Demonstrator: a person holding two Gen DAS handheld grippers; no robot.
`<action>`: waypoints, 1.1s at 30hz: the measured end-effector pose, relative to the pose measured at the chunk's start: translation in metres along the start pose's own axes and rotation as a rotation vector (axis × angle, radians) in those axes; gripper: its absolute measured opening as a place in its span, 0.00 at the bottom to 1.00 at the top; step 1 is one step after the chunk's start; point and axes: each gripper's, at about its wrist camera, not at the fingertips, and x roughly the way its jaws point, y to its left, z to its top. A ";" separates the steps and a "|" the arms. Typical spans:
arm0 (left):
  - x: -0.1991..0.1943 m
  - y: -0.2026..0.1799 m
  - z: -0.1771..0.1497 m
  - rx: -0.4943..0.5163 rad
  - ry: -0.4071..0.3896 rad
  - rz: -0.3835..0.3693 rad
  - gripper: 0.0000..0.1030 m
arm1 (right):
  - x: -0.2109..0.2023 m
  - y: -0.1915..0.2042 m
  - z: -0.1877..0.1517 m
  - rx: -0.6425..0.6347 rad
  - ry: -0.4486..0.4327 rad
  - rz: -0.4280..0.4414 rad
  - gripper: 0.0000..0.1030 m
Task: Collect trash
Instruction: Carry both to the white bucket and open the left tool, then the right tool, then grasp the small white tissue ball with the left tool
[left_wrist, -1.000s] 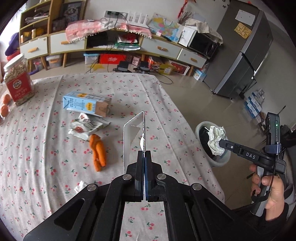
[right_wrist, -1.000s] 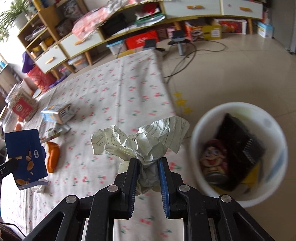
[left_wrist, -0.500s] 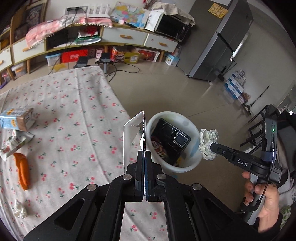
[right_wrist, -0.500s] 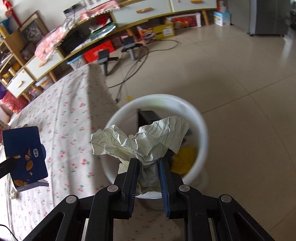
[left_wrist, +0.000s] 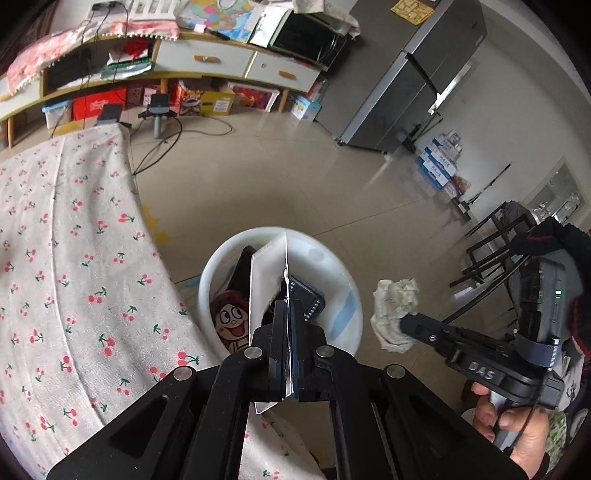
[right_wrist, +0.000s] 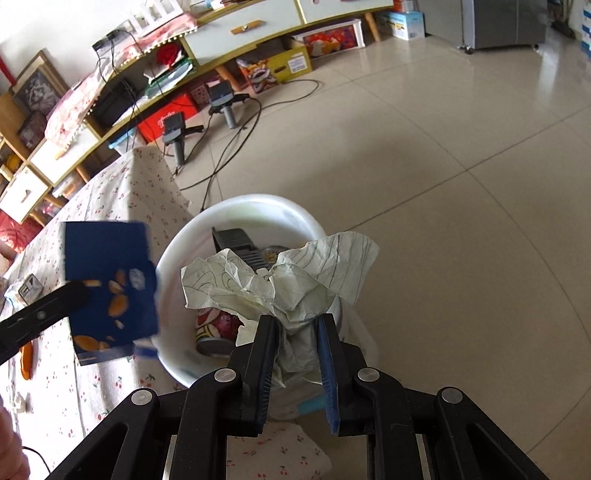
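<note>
A person stands beside a table (left_wrist: 55, 258) covered in a cherry-print cloth, holding a gripper in each hand over a white bin (left_wrist: 343, 266) on the tiled floor.

The left gripper (left_wrist: 286, 317) has its fingers pressed together on a flat blue packet (right_wrist: 110, 280), seen edge-on from its own camera. The packet hangs above the bin's table-side rim, partly over the opening.

The right gripper (right_wrist: 295, 332) has its fingers clamped on a crumpled paper (right_wrist: 280, 277) with pen lines on it. From the right camera the paper seems to sit over the bin's mouth. From the left camera it looks beside the bin, past the far rim. Which is true cannot be told.

The bin already holds a black object and a cartoon-printed wrapper (left_wrist: 231, 321). More litter lies on the table, including an orange piece (right_wrist: 26, 360).

Risks, as I judge them: if the right fingers part while the paper is off to the side, it would land on the floor. The thin packet could flutter, catch the rim and slide onto the cloth. With both grippers close over one small opening, they might also bump each other.
</note>
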 end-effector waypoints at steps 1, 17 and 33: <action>0.003 0.003 0.000 -0.012 0.017 0.013 0.02 | 0.000 0.001 0.000 -0.001 -0.002 -0.001 0.21; -0.053 0.061 -0.037 0.007 0.030 0.228 0.81 | 0.020 0.033 0.016 -0.027 0.013 0.004 0.22; -0.136 0.141 -0.069 -0.034 0.040 0.382 0.96 | 0.037 0.064 0.022 0.007 0.028 -0.008 0.74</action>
